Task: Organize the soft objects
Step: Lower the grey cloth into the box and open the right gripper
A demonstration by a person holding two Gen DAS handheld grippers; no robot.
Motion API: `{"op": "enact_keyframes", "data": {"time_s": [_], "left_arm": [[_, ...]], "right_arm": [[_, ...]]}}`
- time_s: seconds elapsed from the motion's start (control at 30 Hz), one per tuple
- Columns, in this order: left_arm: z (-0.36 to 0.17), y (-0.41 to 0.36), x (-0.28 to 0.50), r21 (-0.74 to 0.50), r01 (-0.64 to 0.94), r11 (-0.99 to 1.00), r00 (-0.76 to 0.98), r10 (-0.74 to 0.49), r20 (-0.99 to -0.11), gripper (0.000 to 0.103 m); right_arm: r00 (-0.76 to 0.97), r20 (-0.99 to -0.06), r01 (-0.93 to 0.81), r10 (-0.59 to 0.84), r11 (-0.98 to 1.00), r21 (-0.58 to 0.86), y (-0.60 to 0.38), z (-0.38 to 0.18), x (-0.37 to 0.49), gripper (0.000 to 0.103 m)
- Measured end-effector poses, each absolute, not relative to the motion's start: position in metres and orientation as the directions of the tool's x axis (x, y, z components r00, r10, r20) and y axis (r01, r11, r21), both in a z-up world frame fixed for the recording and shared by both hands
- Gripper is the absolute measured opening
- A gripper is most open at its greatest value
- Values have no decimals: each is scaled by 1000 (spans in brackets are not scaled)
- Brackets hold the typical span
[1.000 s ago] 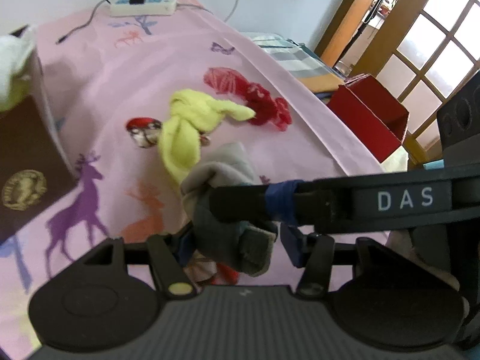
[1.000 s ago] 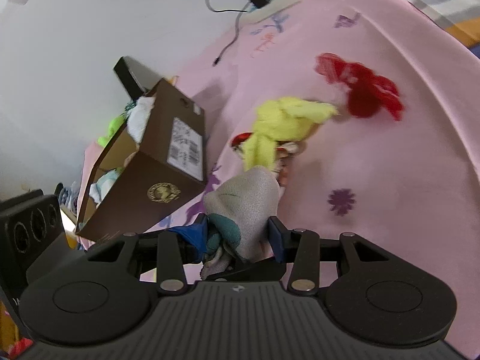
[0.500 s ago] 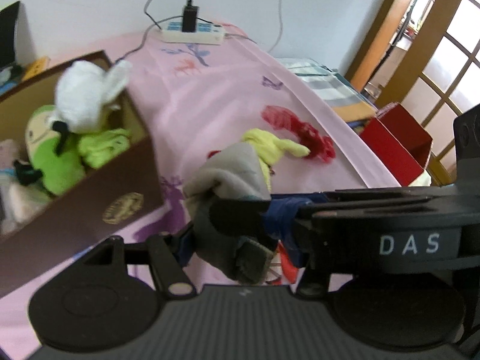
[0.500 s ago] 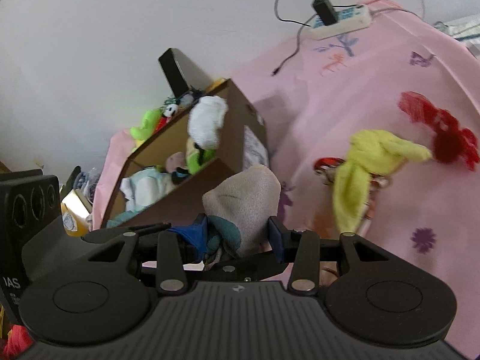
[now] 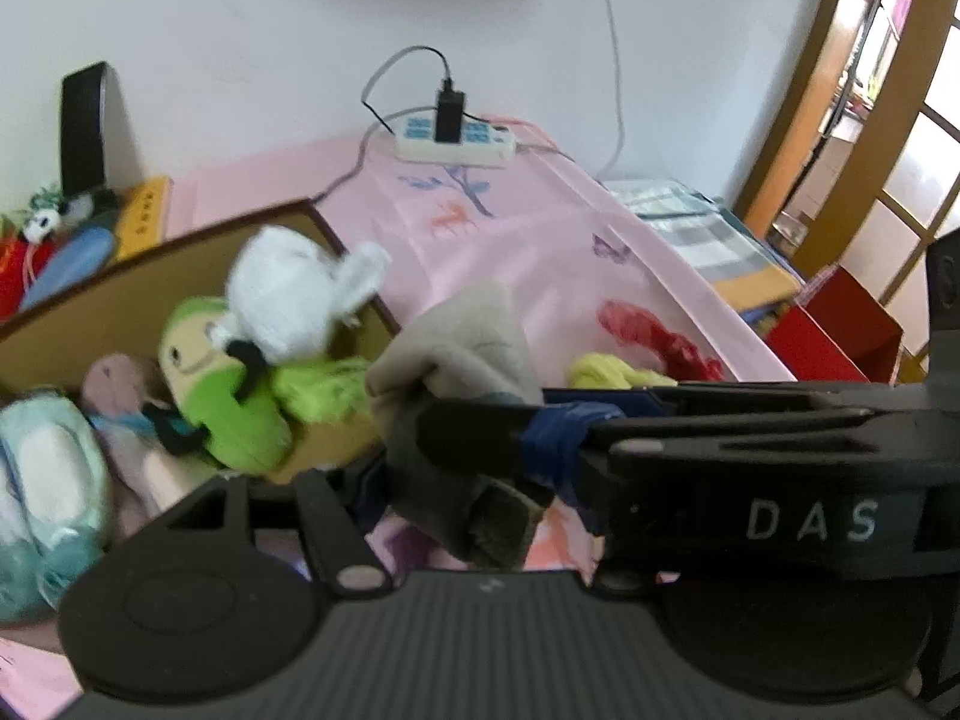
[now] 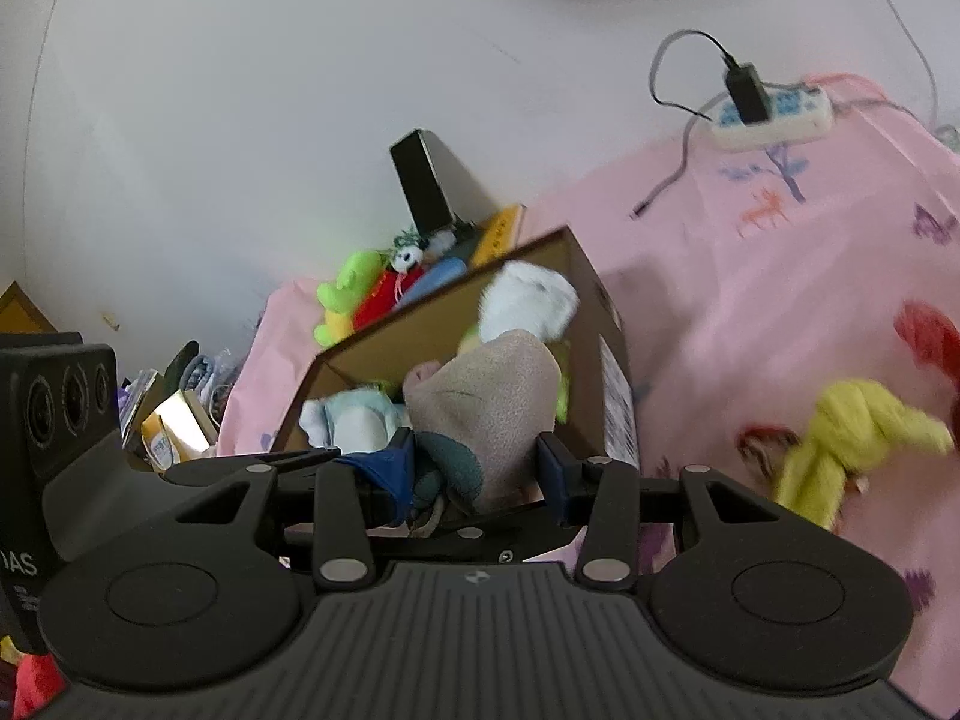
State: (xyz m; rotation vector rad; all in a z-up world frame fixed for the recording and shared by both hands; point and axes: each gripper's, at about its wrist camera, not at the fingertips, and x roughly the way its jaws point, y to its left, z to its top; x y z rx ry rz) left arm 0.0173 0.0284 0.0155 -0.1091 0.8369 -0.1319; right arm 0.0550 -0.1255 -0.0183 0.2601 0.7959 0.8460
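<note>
Both the left tongs (image 5: 474, 450) and right tongs (image 6: 477, 468) clamp one grey sock bundle (image 6: 492, 396), held above the near rim of the cardboard box (image 6: 594, 294). Right of them, one yellow knot (image 6: 852, 426) and one red knot (image 5: 654, 336) lie on open pink bedsheet (image 6: 750, 300).

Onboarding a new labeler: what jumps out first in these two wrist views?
The grey sock bundle dominates dead centre, pinched between the jaws of both grippers at once, the right gripper crossing the left gripper from the side. Just behind it sits the open brown cardboard box, crammed with plush toys, a white plush on top. Off to the right, a yellow knotted cloth lies on the pink sheet.
</note>
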Motion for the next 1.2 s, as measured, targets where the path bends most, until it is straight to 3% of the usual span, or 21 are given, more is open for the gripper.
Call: {"op": "enact_keyframes", "data": {"time_s": [0.43,0.53,0.8,0.93,1.2], "left_arm": [[2,63,46,-99,-15,995,665,-64,-744,55],[-5,69,51,-109,-27,994,669,-63,-741,60],[-27,83,71,-131,-57,990,623,-68,-779,56],[-34,86,77,-141,-61,988,624,-72,-778,65],[-41,91,83,-156,-79,985,620,-74,-781,66]], "right_arm": [[391,-538,-608,747,648,458,-79,-30,84,28],[392,-542,-603,743,653,458,-73,-36,91,29],[394,-584,-583,710,684,438,-62,-53,107,28],[387,-580,-579,717,679,452,-61,-57,111,28],[395,-566,-573,724,676,464,-62,-58,111,28]]}}
